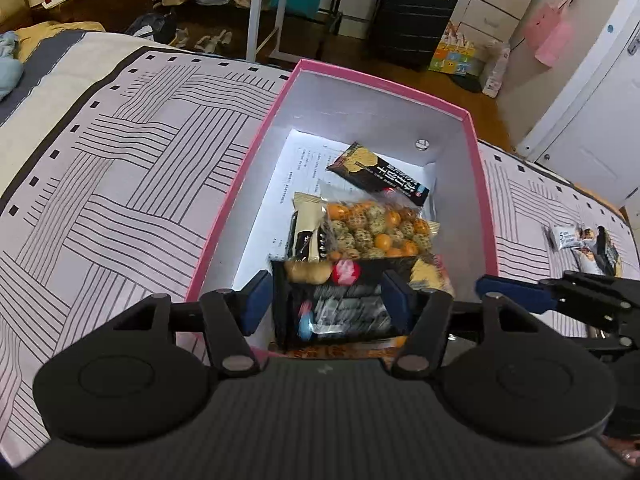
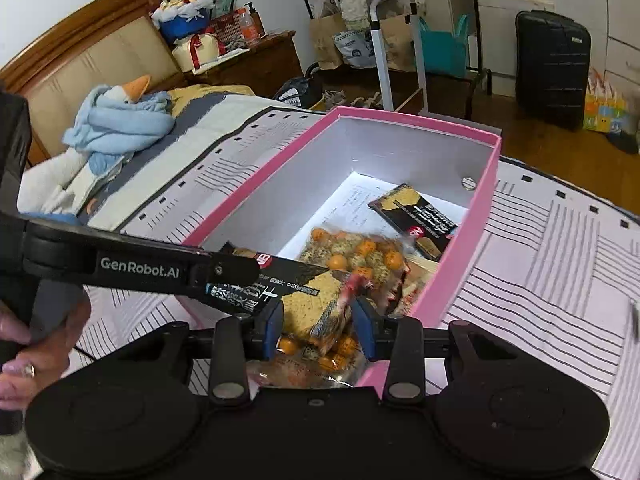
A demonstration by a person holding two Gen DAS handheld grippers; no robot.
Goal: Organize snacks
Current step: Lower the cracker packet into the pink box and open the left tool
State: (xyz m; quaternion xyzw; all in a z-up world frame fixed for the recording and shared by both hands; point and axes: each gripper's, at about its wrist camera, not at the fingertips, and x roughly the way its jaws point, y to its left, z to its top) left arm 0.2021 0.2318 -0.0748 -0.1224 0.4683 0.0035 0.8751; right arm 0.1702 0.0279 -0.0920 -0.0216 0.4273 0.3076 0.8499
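Observation:
A pink box [image 1: 256,136] with white walls stands on the bed; it also shows in the right wrist view [image 2: 476,216]. Inside lie a black cracker pack [image 1: 380,174], a clear bag of orange and speckled balls [image 1: 376,228] and a beige packet [image 1: 308,228]. My left gripper [image 1: 326,300] is open around a black snack pack [image 1: 340,304] at the box's near end. My right gripper [image 2: 318,326] is open over the box's near corner, with a small snack packet [image 2: 336,316] blurred between its fingers. The left gripper's arm [image 2: 136,266] crosses the right wrist view.
Several small snack packets [image 1: 584,244] lie on the striped bedsheet [image 1: 120,184] to the right of the box. A blue plush goose [image 2: 120,120] lies near the headboard. A black suitcase [image 1: 412,16], bags and a white table frame stand on the floor beyond.

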